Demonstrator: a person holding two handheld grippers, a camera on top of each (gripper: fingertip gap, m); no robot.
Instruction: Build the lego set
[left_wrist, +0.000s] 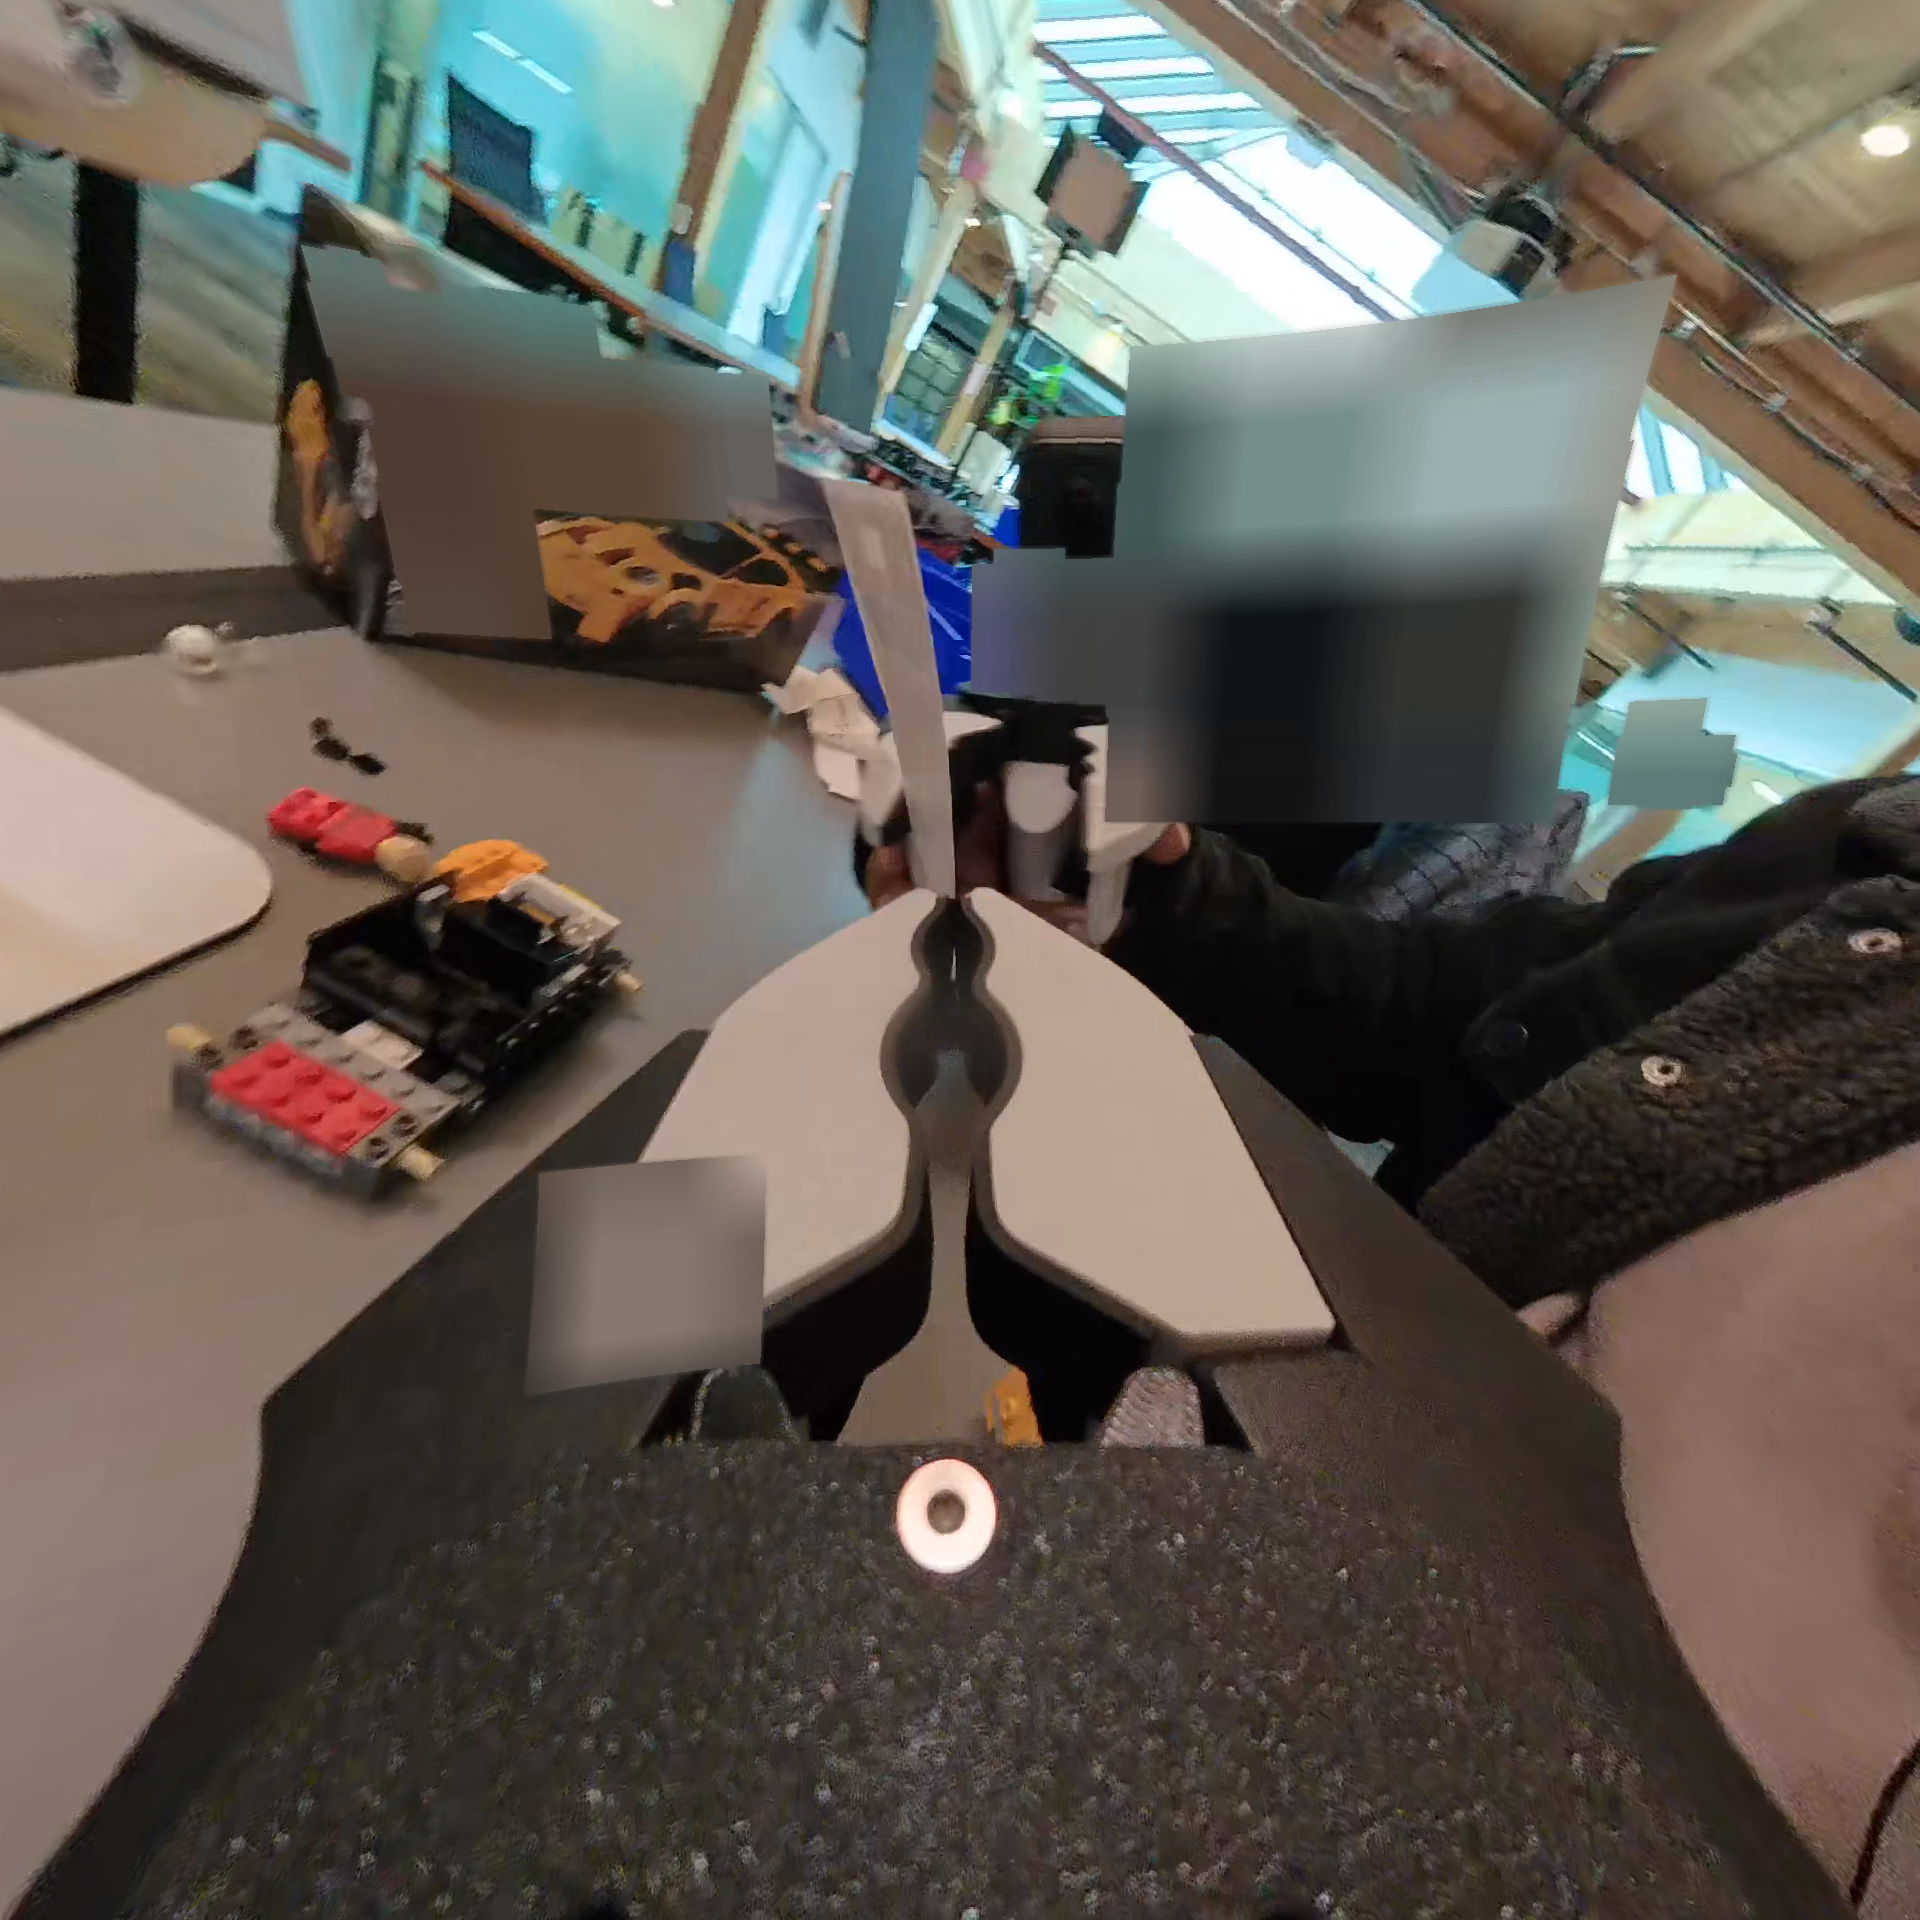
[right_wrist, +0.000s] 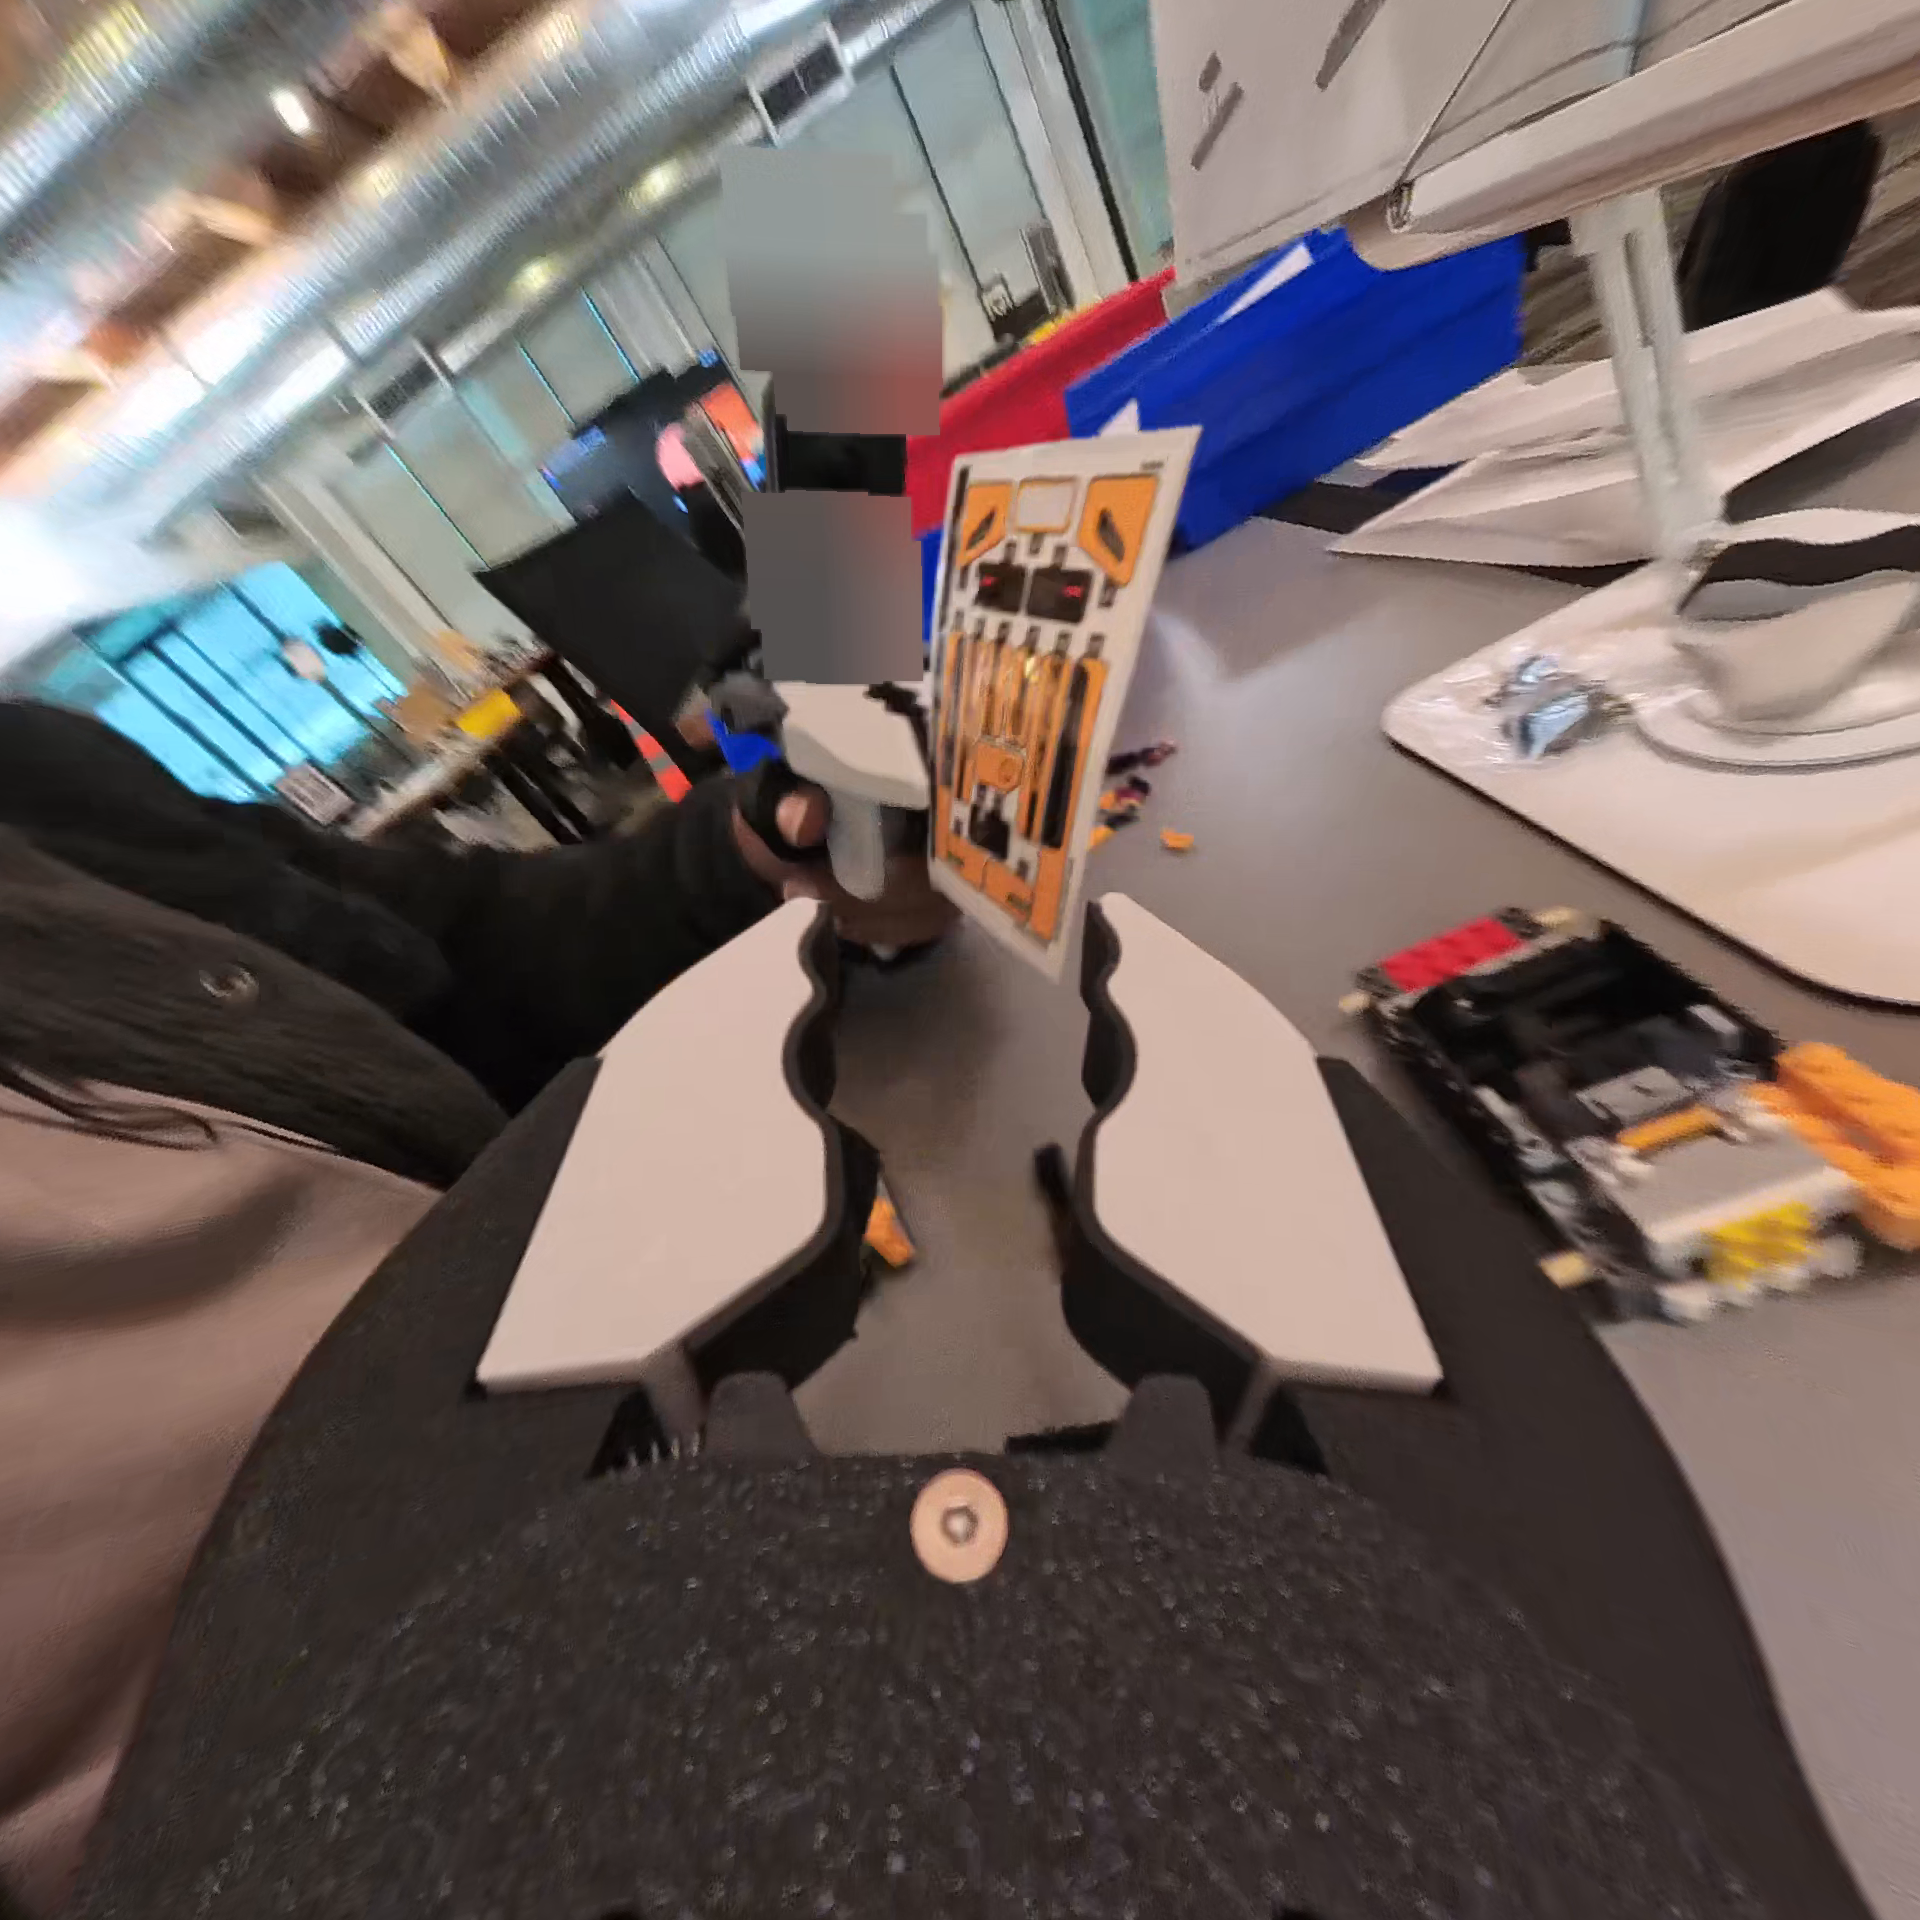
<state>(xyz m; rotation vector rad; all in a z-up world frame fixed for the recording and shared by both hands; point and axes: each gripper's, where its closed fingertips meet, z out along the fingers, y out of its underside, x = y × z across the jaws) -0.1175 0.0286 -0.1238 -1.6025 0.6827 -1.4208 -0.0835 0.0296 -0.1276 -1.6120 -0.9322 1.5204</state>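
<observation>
On the grey surface (left_wrist: 644, 790) of this open workshop, the half-built black, grey and red brick car (left_wrist: 405, 1029) lies untouched to one side. My left tool (left_wrist: 948, 914) is pressed together on the bottom edge of the orange-and-black sticker sheet (right_wrist: 1049, 707), holding it upright, I judge so my right tool (right_wrist: 951, 935), spread wide just beside it, can peel a sticker.

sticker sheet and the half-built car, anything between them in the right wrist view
Only bare grey tabletop between the orange-and-black sticker sheet and the black, partly built brick car, in the right wrist view.
</observation>
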